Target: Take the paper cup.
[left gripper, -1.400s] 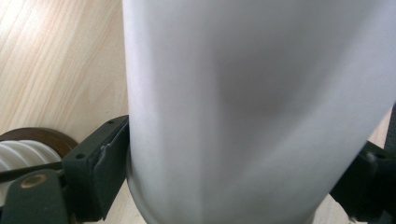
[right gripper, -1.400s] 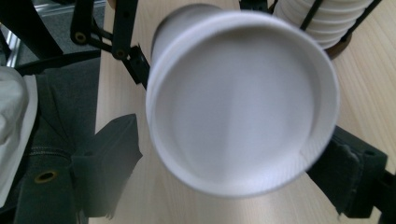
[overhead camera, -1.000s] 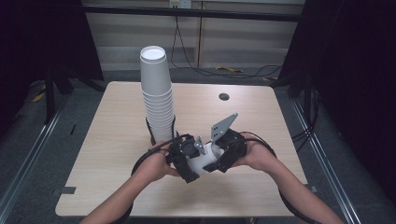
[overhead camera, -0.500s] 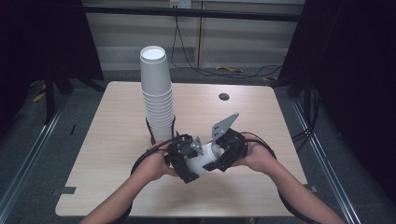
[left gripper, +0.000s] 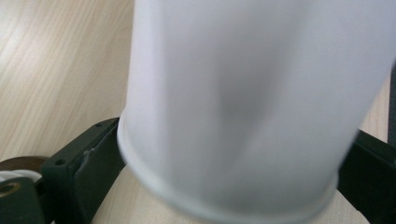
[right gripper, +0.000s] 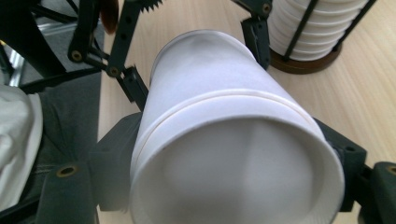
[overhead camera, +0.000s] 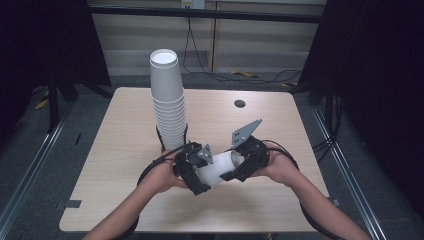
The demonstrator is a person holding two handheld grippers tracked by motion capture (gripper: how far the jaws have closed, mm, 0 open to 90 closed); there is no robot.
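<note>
High view: the left gripper (overhead camera: 196, 172) and right gripper (overhead camera: 239, 165) both clamp a white paper cup (overhead camera: 218, 168) lying sideways above the wooden table (overhead camera: 120, 150), near the tall cup stack (overhead camera: 169, 105). Left gripper view: jaws flank the cup wall (left gripper: 247, 107) — gripped. Right gripper view: two nested cups (right gripper: 229, 140) — jaws pressed on both sides.

two nested white cups held sideways over the table

the white paper cups (overhead camera: 216, 168) lie on their side above the near middle of the table, one pushed inside the other. in the right gripper view the pair (right gripper: 224, 140) shows a flat closed bottom toward the camera and a thin seam ringing the wall where the outer cup's rim ends. in the left gripper view the cup wall (left gripper: 247, 107) is plain, smooth and blurred, with a rolled rim at its lower edge. black jaws press it on both sides.
</note>
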